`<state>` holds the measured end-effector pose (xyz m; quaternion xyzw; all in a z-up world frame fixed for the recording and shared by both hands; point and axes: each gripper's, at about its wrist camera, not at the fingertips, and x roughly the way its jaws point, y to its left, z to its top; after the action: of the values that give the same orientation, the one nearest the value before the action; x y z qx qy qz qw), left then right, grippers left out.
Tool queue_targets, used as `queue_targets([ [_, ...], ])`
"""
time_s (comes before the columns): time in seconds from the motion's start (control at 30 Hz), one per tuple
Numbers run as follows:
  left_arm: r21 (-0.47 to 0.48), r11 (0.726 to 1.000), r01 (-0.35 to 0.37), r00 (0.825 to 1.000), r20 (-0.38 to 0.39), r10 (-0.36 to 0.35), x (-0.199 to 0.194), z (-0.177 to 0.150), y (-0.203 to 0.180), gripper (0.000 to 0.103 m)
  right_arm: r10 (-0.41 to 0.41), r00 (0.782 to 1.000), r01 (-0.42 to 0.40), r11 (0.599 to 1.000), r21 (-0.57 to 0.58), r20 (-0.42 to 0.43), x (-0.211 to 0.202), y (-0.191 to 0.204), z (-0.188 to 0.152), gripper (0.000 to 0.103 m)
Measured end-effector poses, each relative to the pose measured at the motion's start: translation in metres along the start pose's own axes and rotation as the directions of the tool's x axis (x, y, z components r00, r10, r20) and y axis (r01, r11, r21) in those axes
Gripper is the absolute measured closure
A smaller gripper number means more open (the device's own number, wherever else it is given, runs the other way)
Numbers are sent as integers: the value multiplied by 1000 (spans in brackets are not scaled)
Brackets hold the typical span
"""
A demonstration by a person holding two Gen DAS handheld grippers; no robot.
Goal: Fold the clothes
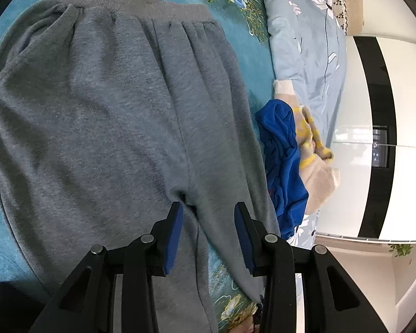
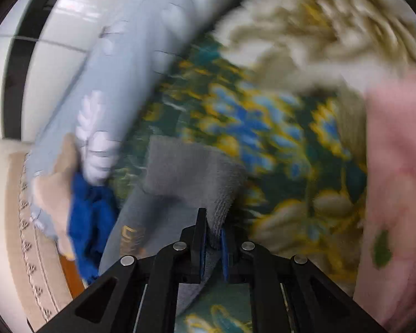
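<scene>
the left gripper (image 1: 208,211) hangs apart over the gray pants (image 1: 111,105) - the right gripper (image 2: 212,230) is clamped on a gray pant leg (image 2: 191,172).

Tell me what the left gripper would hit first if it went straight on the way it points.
Most likely the grey sweatpants: the left gripper, jaws open and empty, points down at the crotch seam just beyond its fingertips. Depth is hard to judge.
</scene>
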<state>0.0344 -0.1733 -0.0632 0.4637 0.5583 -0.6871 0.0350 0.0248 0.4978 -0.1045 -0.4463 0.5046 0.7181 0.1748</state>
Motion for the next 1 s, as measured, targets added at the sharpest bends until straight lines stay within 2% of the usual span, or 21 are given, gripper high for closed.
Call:
queue_targets([
  [0.1,-16,1000,7,1000,11,-6,-2,0,3,64,-39,999,39,998,-43,12,0,6,1,94],
  [0.23,-24,1000,12,1000,12,-12,-3,0,4,64,-40,999,40,999,-28,2,-4,3,3,94],
  [0.37,-19,1000,13,1000,10,-13,-3,0,3,64,-72,997,70,995,-71,-24,-4,15,-4,90],
  [0.43,-21,1000,17,1000,10,-17,-4,0,3,64,-63,998,61,995,-84,-17,-15,20,-6,89],
  [0.47,-22,1000,20,1000,11,-20,-4,0,3,64,-59,998,58,994,-90,-9,-19,24,-7,86],
  [0.53,-26,999,28,1000,13,-27,-6,0,4,64,-58,998,61,989,-135,30,-35,35,-11,62],
  [0.6,-29,999,38,999,14,-37,-8,0,5,64,-46,997,57,980,-191,62,-52,48,-16,62],
  [0.77,-48,996,77,997,23,-76,-15,1,7,64,29,999,-13,927,-376,37,-83,79,-60,62],
  [0.83,-97,989,115,993,27,-112,-20,0,13,64,57,998,-45,904,-425,17,-92,79,-87,60],
  [0.93,-156,974,163,987,24,-162,-27,2,21,64,63,998,-62,908,-415,-12,-86,66,-129,58],
  [1.0,-157,970,184,983,19,-183,-37,7,22,64,70,995,-94,919,-383,-76,-72,58,-152,58],
])
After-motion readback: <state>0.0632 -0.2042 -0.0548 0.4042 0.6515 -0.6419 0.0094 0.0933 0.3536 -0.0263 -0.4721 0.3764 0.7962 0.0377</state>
